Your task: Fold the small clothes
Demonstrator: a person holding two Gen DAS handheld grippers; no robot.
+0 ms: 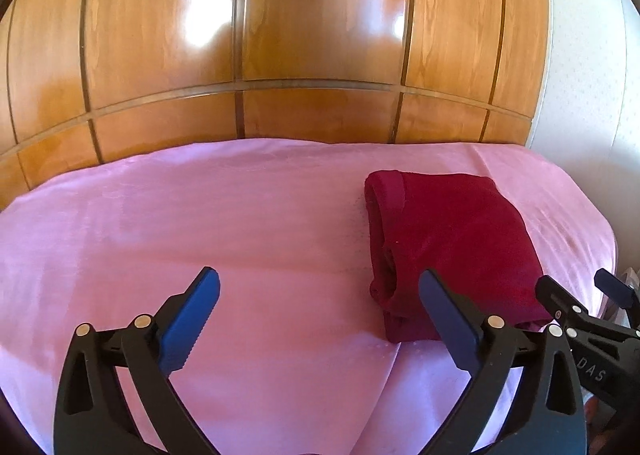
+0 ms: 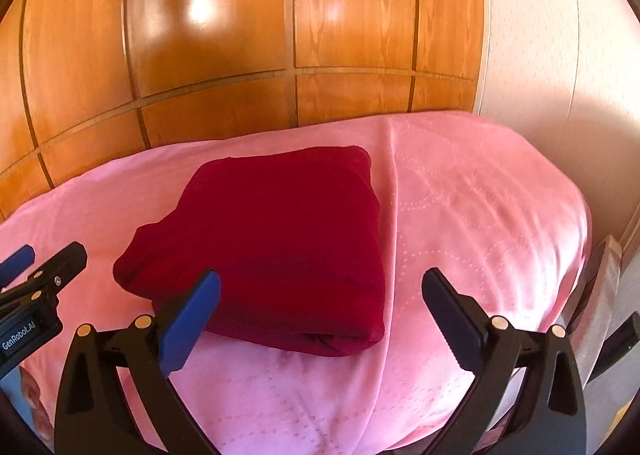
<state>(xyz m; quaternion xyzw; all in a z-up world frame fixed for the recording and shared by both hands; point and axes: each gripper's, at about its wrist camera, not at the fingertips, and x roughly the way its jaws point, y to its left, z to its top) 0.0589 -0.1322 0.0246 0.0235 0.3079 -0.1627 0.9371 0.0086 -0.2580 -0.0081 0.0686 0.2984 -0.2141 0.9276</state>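
Pink bedspread (image 2: 460, 215) in front of the wooden wardrobe (image 1: 280, 35), red garment (image 2: 280, 247) lying folded on it, so I've got my left gripper (image 1: 320, 319) and right gripper (image 2: 320, 319) both spread wide, holding nothing, looks basically done.

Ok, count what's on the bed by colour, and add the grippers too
Dark red: 1, the folded garment
Pink: 1, the bedspread beneath it
Black and blue: 2, the left gripper and right gripper, both open and empty
Total: 4
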